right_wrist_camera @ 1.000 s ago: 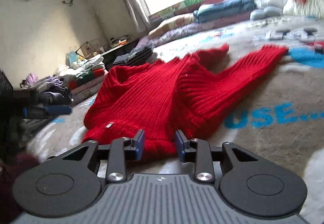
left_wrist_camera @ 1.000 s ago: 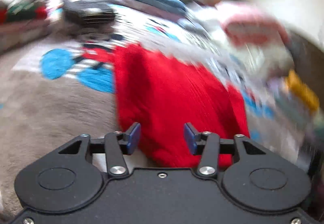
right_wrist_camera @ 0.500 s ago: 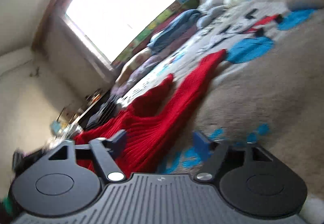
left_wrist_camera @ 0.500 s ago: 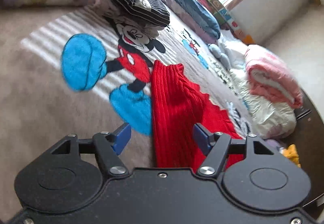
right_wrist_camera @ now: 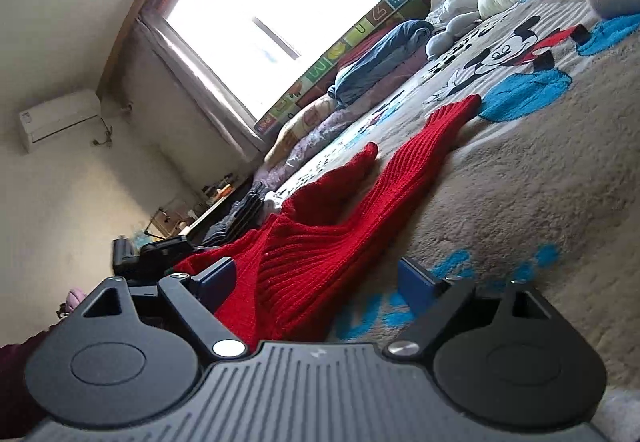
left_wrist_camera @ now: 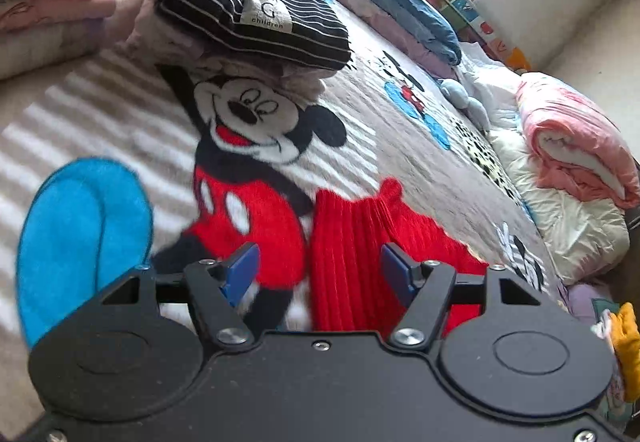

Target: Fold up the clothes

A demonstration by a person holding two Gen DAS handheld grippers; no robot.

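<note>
Change: both grippers have let go of the red sweater since a second ago — jaws now spread.
Left gripper: released, over a sleeve edge.
Red sweater: spread on the blanket (cartoon-mouse print).
Right gripper: released, at the sweater's hem.

Daylit, window blown out; slight blur, fisheye warp.

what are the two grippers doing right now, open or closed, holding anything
Left gripper: open, holding nothing, red sweater lying between its fingers.
Right gripper: open, holding nothing, over the sweater's edge.
</note>
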